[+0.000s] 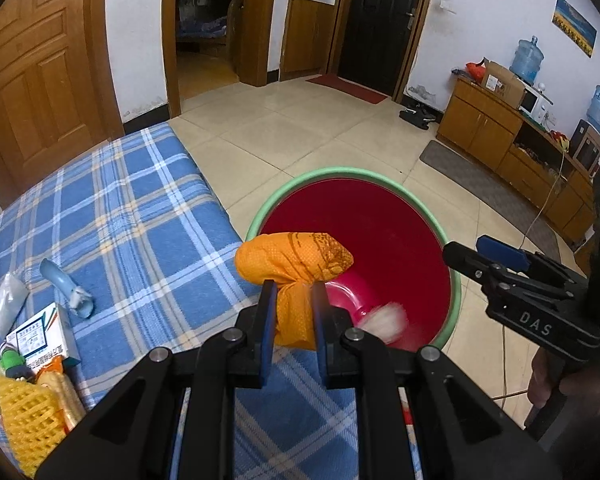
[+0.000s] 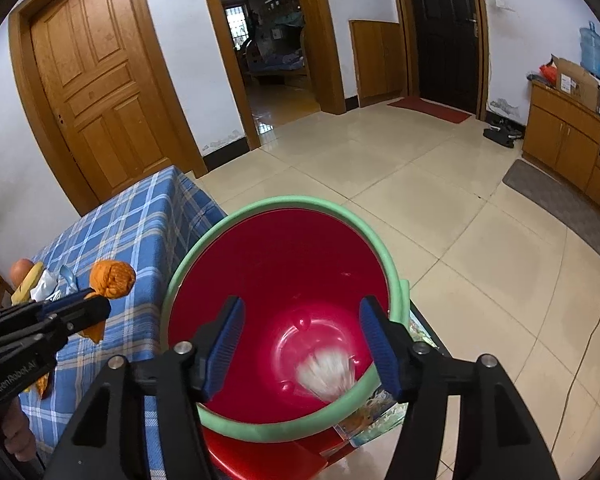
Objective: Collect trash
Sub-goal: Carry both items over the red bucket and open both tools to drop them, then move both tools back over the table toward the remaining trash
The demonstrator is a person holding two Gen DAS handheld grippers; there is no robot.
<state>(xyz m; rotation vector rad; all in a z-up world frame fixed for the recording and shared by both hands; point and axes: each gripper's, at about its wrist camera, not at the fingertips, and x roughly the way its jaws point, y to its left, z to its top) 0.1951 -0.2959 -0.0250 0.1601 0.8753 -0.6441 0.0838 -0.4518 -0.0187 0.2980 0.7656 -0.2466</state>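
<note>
My left gripper point(image 1: 294, 312) is shut on a crumpled orange cloth point(image 1: 296, 264) and holds it over the near-left rim of a red bucket with a green rim point(image 1: 340, 171). From the right wrist view the cloth point(image 2: 112, 279) hangs left of the bucket point(image 2: 276, 202), over the table edge. My right gripper point(image 2: 300, 332) is open and empty above the bucket mouth. A blurred white wad of paper point(image 2: 327, 374) is inside the bucket, near its bottom; it also shows in the left wrist view point(image 1: 384, 322).
A table with a blue plaid cloth point(image 1: 132, 208) is left of the bucket. On it lie a pale blue tube point(image 1: 66, 286), a clear bag point(image 1: 6, 308), a small carton point(image 1: 38, 338) and yellow netting point(image 1: 24, 416). Tiled floor lies beyond, with a wooden cabinet point(image 1: 500, 132) on the right.
</note>
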